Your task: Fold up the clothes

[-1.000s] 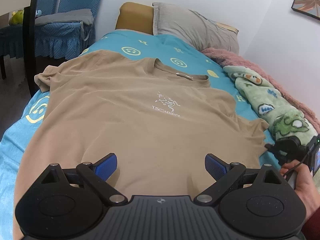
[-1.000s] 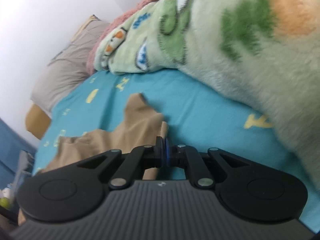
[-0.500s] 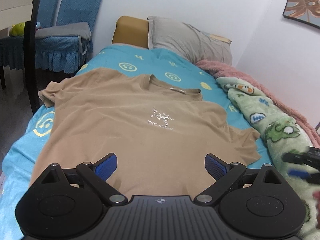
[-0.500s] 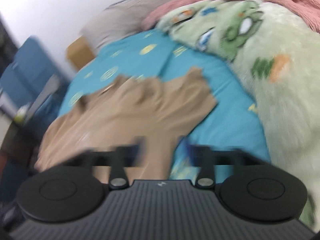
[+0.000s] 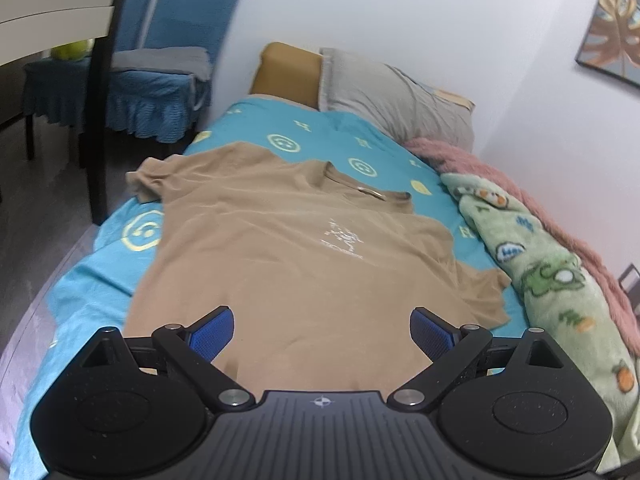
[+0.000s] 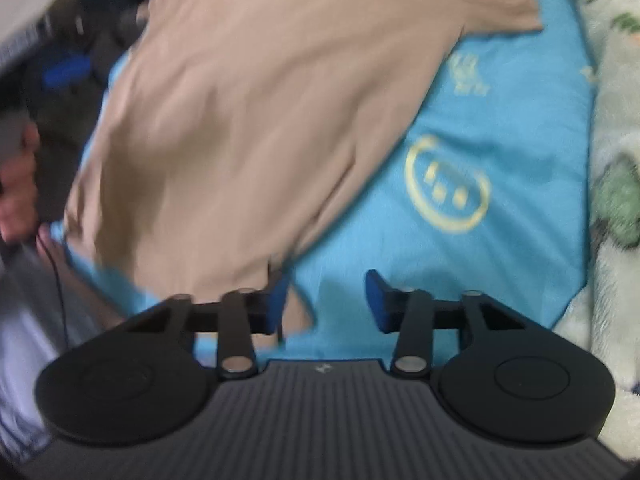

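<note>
The left tool [image 5: 322, 330] hung with its blue pads spread wide over the hem of the tan T-shirt [image 5: 296, 256], which lay flat and face up ahead of it on the turquoise bedspread [image 5: 100, 284]. The right tool [image 6: 326, 300] was also parted, empty, its left pad over the shirt's lower corner; a green fleece blanket [image 6: 612, 184] lay to its right.

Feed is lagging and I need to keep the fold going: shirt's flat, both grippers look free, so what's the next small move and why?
Probably lower the open right gripper onto the tan cotton T-shirt's near hem corner and close on it. The shirt lies spread, face up, unfolded on the blue smiley-print bedsheet; that corner sits by the right gripper's fingers. The left gripper is open above the hem.
</note>
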Demonstrator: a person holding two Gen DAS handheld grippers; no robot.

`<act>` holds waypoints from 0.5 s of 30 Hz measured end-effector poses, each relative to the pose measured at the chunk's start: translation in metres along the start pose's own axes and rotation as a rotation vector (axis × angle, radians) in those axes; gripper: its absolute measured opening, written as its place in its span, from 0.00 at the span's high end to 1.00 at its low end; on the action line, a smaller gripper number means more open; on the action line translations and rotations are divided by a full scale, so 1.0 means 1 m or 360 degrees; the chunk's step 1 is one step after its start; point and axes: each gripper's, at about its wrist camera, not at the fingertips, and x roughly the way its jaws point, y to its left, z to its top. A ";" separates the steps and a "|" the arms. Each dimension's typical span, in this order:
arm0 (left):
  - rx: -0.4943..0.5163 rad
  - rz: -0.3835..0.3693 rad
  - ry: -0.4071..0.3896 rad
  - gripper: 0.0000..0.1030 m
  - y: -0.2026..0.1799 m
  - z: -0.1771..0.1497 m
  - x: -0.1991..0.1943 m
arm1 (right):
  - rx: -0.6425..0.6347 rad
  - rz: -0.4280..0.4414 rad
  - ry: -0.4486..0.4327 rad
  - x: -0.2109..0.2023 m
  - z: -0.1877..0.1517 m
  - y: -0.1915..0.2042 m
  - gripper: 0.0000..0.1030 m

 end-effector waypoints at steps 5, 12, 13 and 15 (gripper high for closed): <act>-0.0081 0.0019 0.0008 0.06 0.009 0.003 -0.004 | -0.0124 -0.0026 0.0098 0.019 0.000 0.017 0.65; -0.0108 0.0002 0.0016 0.06 0.014 0.002 -0.008 | -0.0108 0.0022 0.0178 0.042 0.006 0.020 0.60; -0.0117 -0.0002 0.0019 0.06 0.015 0.003 -0.007 | -0.0116 0.0022 0.0186 0.046 0.007 0.018 0.59; -0.0136 -0.0013 0.0029 0.06 0.015 0.004 -0.004 | -0.0160 0.0013 0.0171 0.045 0.006 0.021 0.61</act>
